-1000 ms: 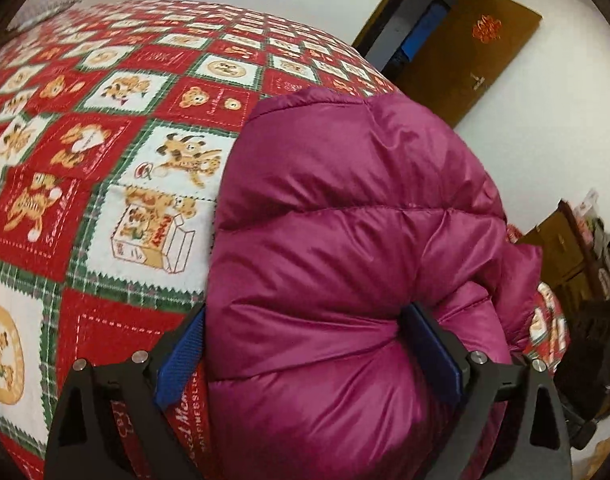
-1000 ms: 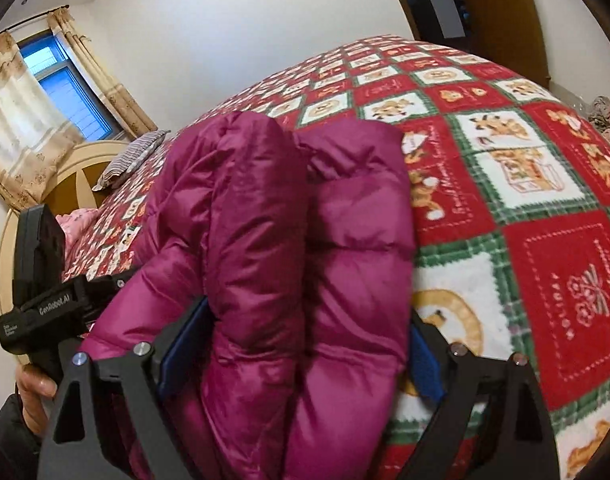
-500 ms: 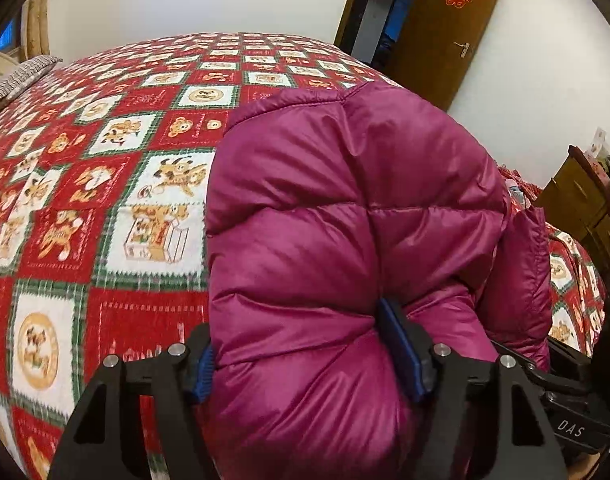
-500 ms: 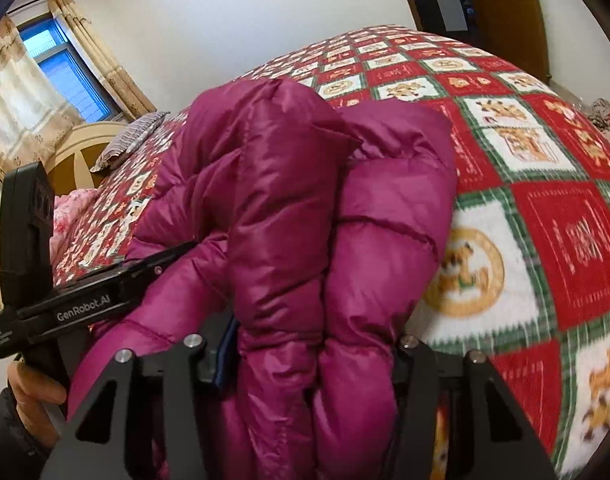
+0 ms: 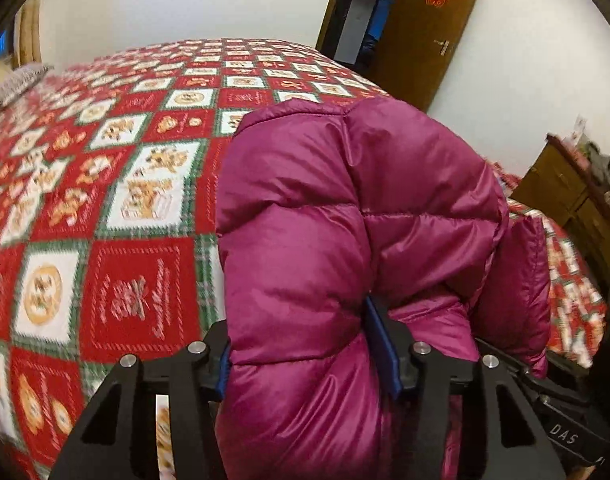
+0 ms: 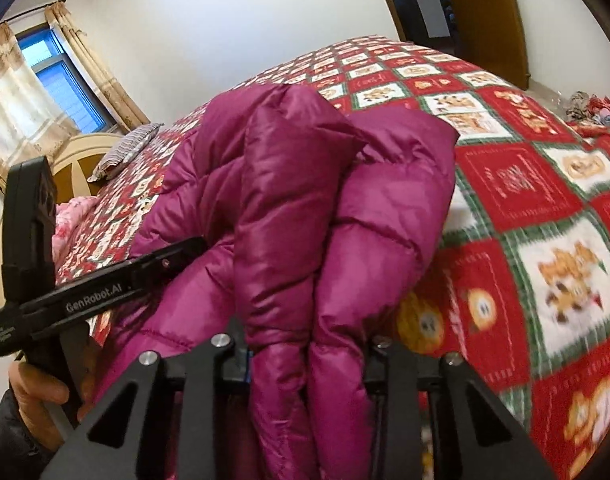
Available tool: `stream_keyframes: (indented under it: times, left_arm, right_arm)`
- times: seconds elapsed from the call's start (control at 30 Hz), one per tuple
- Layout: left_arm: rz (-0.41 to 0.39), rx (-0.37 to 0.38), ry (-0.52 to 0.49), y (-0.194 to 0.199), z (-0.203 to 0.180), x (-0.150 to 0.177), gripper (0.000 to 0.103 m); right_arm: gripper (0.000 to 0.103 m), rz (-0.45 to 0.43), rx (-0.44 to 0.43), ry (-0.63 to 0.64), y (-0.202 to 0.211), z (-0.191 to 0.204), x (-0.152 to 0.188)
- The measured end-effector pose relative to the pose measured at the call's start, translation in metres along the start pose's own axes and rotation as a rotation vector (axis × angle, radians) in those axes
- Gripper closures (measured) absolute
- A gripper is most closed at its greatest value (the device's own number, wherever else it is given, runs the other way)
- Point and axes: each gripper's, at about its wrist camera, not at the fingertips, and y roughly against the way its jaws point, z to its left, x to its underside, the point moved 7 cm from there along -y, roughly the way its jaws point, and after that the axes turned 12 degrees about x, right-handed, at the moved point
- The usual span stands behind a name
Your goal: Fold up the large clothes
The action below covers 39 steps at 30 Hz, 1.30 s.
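Two tongs are working here, one in each of the person's hands, and both are biting into the same single garment. The left tongs (image 5: 305, 360) are pinching a thick roll of the magenta puffer jacket (image 5: 345, 208), their jaws having just been closing, with the padding bulging out over both blue pads. The right tongs (image 6: 305, 356) are squeezing two folded layers of that jacket (image 6: 305, 200), jaws likewise just drawn narrower, fabric packed tight between them. From the right wrist view the left tongs are showing side-on at the jacket's left edge, and one hand (image 6: 33, 396) in a dark sleeve is gripping their handle. The jacket is hanging bunched between the two tongs, its far end drooping toward the bed (image 5: 137, 208), which is lying spread with one red, green and white patchwork bedspread printed with bears. Farther back, one striped pillow (image 6: 125, 152) is resting against a pale wooden headboard (image 6: 77, 152). Beyond that, one window (image 6: 57, 80) is showing blue between two patterned curtains. At the far wall, one brown door (image 5: 421, 36) is standing open, and a wooden dresser (image 5: 565, 196) is sitting off to the right.
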Motion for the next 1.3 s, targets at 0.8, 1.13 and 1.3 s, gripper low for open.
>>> stream_keyframes:
  times: [0.8, 1.13, 1.3]
  left_arm:
    - [-0.016, 0.078, -0.121, -0.055, -0.139, -0.053, 0.053]
    - [0.06, -0.087, -0.11, -0.126, -0.123, -0.065, 0.052]
    - [0.037, -0.185, -0.185, -0.144, -0.125, -0.066, 0.041]
  right_arm:
    - [0.073, -0.214, 0.218, -0.021, 0.062, -0.108, -0.084]
    - [0.073, -0.084, 0.225, -0.12, -0.001, -0.144, -0.084]
    - [0.051, -0.038, 0.237, -0.16, -0.003, -0.154, -0.081]
